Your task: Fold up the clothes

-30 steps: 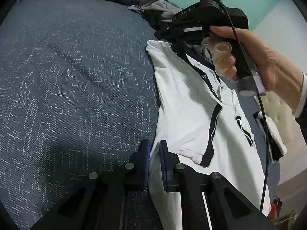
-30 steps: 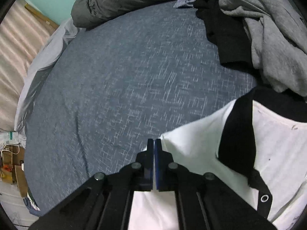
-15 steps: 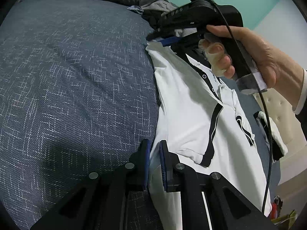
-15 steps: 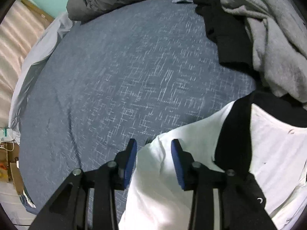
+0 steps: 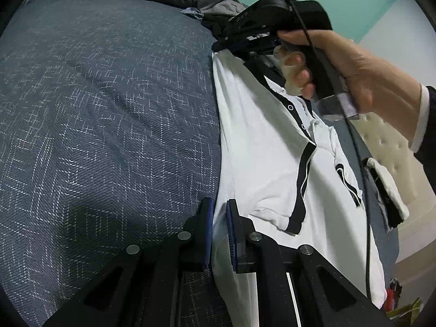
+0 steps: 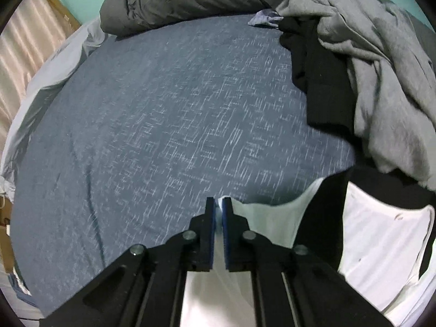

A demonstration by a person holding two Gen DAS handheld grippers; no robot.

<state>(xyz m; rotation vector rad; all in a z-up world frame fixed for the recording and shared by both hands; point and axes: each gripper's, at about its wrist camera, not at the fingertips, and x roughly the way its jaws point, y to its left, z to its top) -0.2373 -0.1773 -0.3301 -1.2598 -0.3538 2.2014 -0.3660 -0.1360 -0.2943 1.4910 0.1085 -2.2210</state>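
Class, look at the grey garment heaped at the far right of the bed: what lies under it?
A black garment pokes out beneath the grey garment; how far it extends underneath is hidden.

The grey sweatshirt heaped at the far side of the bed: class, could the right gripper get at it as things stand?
Probably not yet. The right gripper is shut on the white polo shirt, so it must let go first. The grey sweatshirt itself lies uncovered atop the pile.
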